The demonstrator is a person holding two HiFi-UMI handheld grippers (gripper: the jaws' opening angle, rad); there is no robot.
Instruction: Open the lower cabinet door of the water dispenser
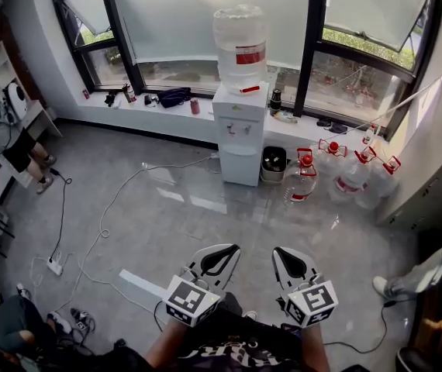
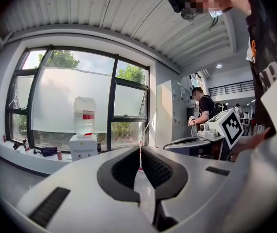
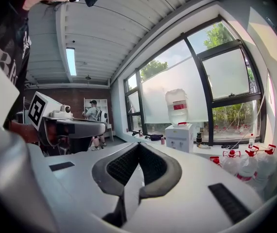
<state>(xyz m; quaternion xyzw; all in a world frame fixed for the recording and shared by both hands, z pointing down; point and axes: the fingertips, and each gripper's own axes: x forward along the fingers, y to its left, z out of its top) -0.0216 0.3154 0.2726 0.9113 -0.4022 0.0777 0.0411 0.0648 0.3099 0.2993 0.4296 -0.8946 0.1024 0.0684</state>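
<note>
My left gripper point(image 1: 222, 254) and right gripper point(image 1: 289, 258), fingers closed and empty, face the distant white boxy water dispenser point(image 1: 239, 108); its stiff, light lower cabinet door point(image 1: 239, 166) likely pulls from one edge.

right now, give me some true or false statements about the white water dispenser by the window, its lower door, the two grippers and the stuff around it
1. The lower cabinet door of the white water dispenser is open. False: it sits shut, flush with the front.
2. A clear water bottle with a red label stands on top of the dispenser. True.
3. The left gripper is clamped on the door. False: it and the right gripper are far back across the grey floor, jaws together on nothing.
4. In the head view, clear jugs with red caps stand on the floor to the dispenser's right. True.
</note>
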